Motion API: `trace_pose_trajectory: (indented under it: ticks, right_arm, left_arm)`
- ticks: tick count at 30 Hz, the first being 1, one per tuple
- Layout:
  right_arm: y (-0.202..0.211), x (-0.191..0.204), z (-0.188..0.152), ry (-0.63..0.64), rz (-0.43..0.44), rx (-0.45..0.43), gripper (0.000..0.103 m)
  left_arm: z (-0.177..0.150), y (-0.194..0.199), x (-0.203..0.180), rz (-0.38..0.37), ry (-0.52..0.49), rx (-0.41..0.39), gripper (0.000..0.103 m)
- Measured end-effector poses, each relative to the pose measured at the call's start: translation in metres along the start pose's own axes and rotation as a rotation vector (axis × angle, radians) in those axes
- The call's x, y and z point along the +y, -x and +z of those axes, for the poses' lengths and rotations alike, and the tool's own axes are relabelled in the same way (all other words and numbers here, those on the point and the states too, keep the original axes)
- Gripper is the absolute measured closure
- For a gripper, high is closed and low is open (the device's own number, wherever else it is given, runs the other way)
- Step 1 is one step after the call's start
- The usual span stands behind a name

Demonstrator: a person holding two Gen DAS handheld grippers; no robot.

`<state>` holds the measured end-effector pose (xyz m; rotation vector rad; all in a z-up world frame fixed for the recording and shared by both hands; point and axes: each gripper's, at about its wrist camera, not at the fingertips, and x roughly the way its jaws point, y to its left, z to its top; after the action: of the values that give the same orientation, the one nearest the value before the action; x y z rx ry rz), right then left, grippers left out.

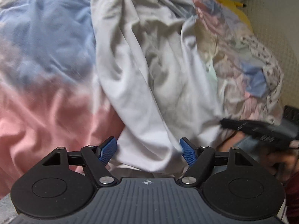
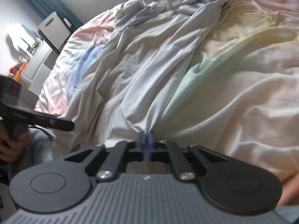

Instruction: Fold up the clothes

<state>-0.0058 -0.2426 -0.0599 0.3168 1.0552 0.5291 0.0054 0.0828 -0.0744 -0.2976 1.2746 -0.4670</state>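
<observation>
A pale grey garment point(image 1: 149, 65) lies crumpled lengthwise over the pastel bedspread point(image 1: 37, 112). My left gripper point(image 1: 148, 149) stands open over its near end, with the cloth lying between the two blue pads point(image 1: 108, 149) and nothing pinched. My right gripper point(image 2: 146, 140) is shut on the garment point(image 2: 149, 56), whose near edge gathers into a tight bunch at the closed pads. In the left wrist view the right gripper point(image 1: 227, 122) reaches in from the right at the garment's edge. The left gripper point(image 2: 69, 125) shows at the left of the right wrist view.
A heap of patterned clothes point(image 1: 243, 65) lies right of the garment, with something yellow point(image 1: 233, 3) behind it. The bedspread point(image 2: 243, 74) spreads out to the right. Past the bed's far edge stand white drawers point(image 2: 37, 61), a grey box point(image 2: 54, 29) and a blue curtain point(image 2: 46, 3). A hand point(image 2: 11, 149) holds the left gripper.
</observation>
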Motion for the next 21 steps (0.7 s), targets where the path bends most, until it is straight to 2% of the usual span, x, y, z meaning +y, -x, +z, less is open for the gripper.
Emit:
trace_pose_trajectory:
  ticks: [3, 7, 8, 9, 10, 12, 14, 16, 17, 21]
  right_arm:
    - [0.013, -0.004, 0.000, -0.008, 0.018, -0.012, 0.102]
    - [0.016, -0.010, -0.002, -0.044, 0.044, -0.013, 0.102]
    - [0.014, -0.011, -0.002, -0.053, 0.051, -0.007, 0.102]
    - [0.009, -0.014, -0.003, -0.072, 0.062, 0.010, 0.102]
    - [0.003, -0.017, -0.003, -0.097, 0.068, 0.028, 0.097]
    - [-0.009, -0.024, -0.004, -0.155, 0.070, 0.079, 0.092]
    - [-0.018, -0.024, -0.003, -0.164, 0.088, 0.111, 0.074]
    - [-0.024, -0.020, -0.003, -0.153, 0.102, 0.130, 0.061]
    - [-0.028, -0.018, -0.003, -0.146, 0.108, 0.140, 0.057]
    - [-0.042, -0.012, -0.004, -0.122, 0.080, 0.163, 0.058]
  left_arm:
    - [-0.001, -0.013, -0.008, 0.053, -0.043, 0.043, 0.025]
    - [0.001, -0.026, -0.011, 0.104, -0.052, 0.078, 0.026]
    - [0.001, -0.028, -0.012, 0.114, -0.052, 0.077, 0.031]
    - [0.000, -0.028, -0.011, 0.129, -0.049, 0.075, 0.044]
    - [-0.001, -0.029, -0.011, 0.150, -0.047, 0.075, 0.048]
    - [-0.002, -0.030, -0.010, 0.163, -0.044, 0.070, 0.061]
    - [-0.005, -0.028, -0.010, 0.164, -0.042, 0.060, 0.069]
    - [-0.007, -0.026, -0.009, 0.164, -0.038, 0.049, 0.075]
    - [-0.008, -0.025, -0.008, 0.161, -0.036, 0.042, 0.079]
    - [-0.013, -0.016, -0.009, 0.144, -0.046, -0.010, 0.087]
